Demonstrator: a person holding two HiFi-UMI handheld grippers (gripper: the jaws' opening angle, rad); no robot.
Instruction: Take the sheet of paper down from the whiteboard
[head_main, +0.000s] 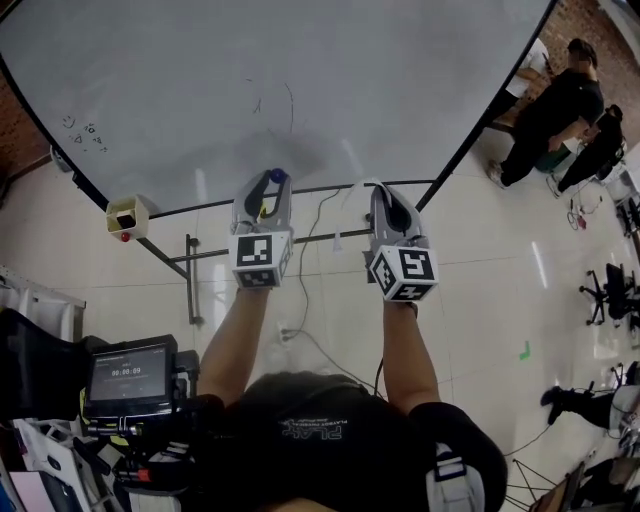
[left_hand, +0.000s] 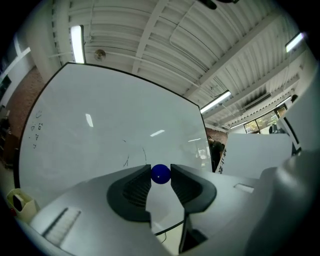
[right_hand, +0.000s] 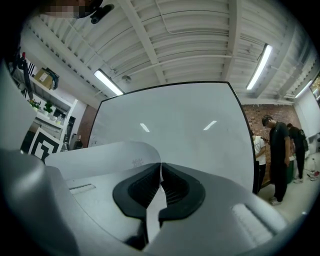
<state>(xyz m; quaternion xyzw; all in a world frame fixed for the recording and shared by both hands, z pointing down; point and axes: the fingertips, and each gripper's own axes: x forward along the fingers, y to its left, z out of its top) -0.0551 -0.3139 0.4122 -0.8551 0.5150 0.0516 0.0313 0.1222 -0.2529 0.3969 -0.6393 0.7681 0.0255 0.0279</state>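
Pale tiled floor, brick wall behind, people standing well off at the right edge (head_main: 560, 110); a large whiteboard (head_main: 300, 80) on a wheeled frame fills the upper head view, bare except for faint pen marks and a small beige holder (head_main: 127, 216) at its lower left edge. Both grippers are held out level in front of the board, apart from it. The left gripper (head_main: 272, 182) has its jaws part-way closed on a round blue magnet (left_hand: 160, 173), pads pressing it from both sides. The right gripper (right_hand: 160, 172) has its jaws pinched right together on the edge of the sheet of paper (right_hand: 115, 155), which curls away to that view's left, clear of the board. Judgement: the sheet looks free of the board and the step in hand is bringing it down and away. To do it well, the right pinch should be firm, since only a thin margin is caught. The sheet should move flat-on so air does not fold it, and the left gripper should stay wide of the loose curl. The magnet is smooth and round and may squirt out if the hold loosens. Low trailing cable (head_main: 320, 230) by the frame: worth minding.
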